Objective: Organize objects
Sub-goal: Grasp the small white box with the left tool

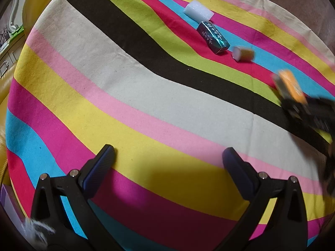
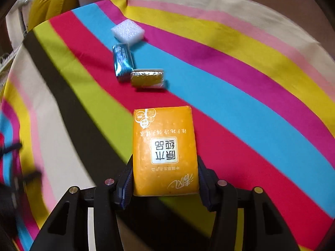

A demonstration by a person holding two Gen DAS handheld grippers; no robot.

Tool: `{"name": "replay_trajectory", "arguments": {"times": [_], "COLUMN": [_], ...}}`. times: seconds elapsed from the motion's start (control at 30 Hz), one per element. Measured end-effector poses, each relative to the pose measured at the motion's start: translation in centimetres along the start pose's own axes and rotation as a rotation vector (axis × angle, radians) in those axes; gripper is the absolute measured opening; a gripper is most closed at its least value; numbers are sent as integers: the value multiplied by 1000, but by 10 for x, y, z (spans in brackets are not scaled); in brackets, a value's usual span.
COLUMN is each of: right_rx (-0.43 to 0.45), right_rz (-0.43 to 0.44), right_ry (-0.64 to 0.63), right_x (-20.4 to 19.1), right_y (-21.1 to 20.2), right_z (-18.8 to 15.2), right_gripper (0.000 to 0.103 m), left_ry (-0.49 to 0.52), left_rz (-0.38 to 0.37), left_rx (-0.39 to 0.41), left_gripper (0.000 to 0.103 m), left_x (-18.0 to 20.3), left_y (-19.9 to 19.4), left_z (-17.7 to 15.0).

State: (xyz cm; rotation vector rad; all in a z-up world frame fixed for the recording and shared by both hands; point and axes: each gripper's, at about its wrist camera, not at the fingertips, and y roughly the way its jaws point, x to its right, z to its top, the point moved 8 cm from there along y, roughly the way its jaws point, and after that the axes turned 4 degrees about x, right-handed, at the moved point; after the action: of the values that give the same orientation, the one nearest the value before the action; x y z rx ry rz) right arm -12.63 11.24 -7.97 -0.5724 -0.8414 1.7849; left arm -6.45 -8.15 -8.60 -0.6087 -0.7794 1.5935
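My right gripper [image 2: 165,167] is shut on an orange tissue pack [image 2: 164,150] and holds it above the striped cloth [image 2: 230,108]. Ahead of it lie three items in a row: a white foam block [image 2: 128,30], a teal foil box [image 2: 122,62] and a small gold-wrapped packet [image 2: 147,78]. In the left wrist view the foam block [image 1: 199,12], the teal box [image 1: 212,37] and the gold packet [image 1: 244,54] lie at the far right, and the right gripper [image 1: 297,102] with the orange pack [image 1: 290,85] is blurred at the right edge. My left gripper [image 1: 167,156] is open and empty over the cloth.
The striped cloth [image 1: 125,96] covers a round table. A yellow cushion [image 2: 52,2] sits behind the table's far left. Furniture with drawers [image 1: 8,58] stands beyond the left edge. A purple object [image 1: 8,200] lies at the lower left.
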Motion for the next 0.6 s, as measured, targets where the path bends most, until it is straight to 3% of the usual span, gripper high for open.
{"name": "replay_trajectory", "arguments": {"times": [0.17, 0.3, 0.43, 0.5, 0.6], "right_rx": [51, 49, 49, 50, 56], "right_rz": [-16, -8, -13, -59, -78], "right_ry": [32, 43, 64, 108, 181], "right_x": [19, 17, 20, 32, 47], "right_y": [-26, -27, -18, -21, -23], "right_z": [-32, -31, -22, -24, -26], "right_gripper": [52, 53, 53, 52, 52], "left_ry": [-3, -44, 31, 86, 135], "left_rz": [28, 50, -99, -171, -149], "left_rx": [-10, -50, -59, -36, -39], "left_gripper": [103, 103, 103, 103, 103], "left_x": [2, 16, 77, 107, 138], "left_y": [-2, 5, 21, 25, 46], "left_z": [2, 10, 36, 46, 56]}}
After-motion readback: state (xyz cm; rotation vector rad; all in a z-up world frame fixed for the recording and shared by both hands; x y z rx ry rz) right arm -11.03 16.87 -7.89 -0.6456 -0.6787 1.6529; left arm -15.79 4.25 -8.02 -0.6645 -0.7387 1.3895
